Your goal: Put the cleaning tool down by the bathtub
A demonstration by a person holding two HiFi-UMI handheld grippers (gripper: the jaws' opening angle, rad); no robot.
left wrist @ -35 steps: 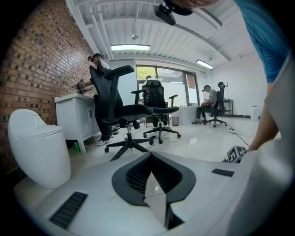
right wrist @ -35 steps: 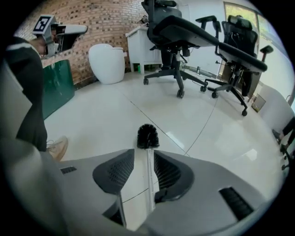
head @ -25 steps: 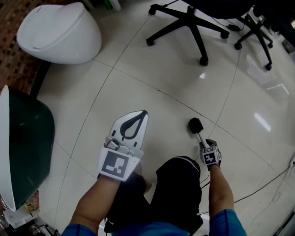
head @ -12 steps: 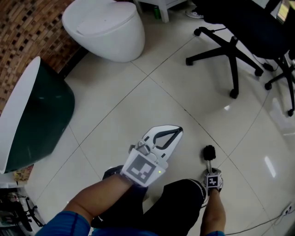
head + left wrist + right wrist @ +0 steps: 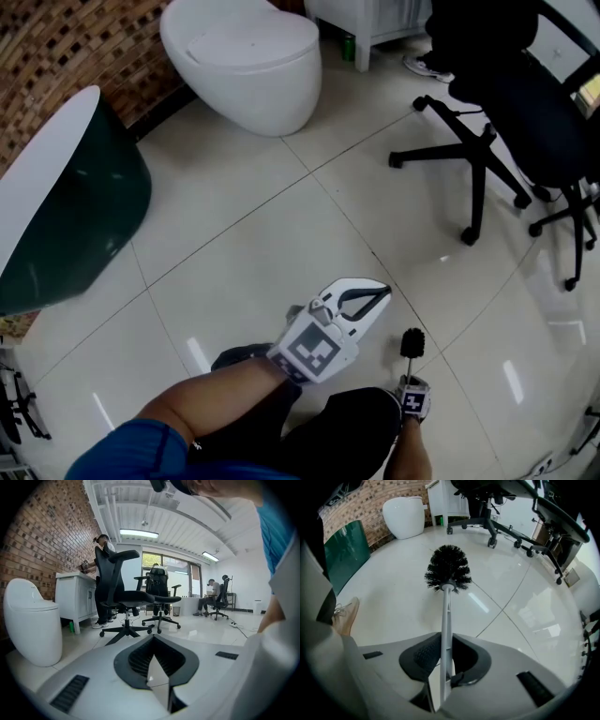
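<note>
A toilet brush with a black bristle head (image 5: pixel 412 343) and a pale handle sticks forward from my right gripper (image 5: pixel 411 380), low in the head view. In the right gripper view the handle runs between the jaws, which are closing onto it, and the head (image 5: pixel 447 569) hangs above the tiles. The dark green bathtub (image 5: pixel 66 216) with its white rim stands far left, well away from the brush. My left gripper (image 5: pixel 386 291) hovers beside the brush with its tips together and nothing between them.
A white toilet (image 5: pixel 248 61) stands by the brick wall behind the tub. Black office chairs (image 5: pixel 487 122) on castors fill the right side, with a white cabinet (image 5: pixel 375 19) at the back. My legs and a shoe (image 5: pixel 346 616) are under the grippers. Glossy white tiles lie between.
The head view has swung so the tub and toilet sit further right and nearer. Both grippers now show lower in the picture. The brush stays in the right gripper.
</note>
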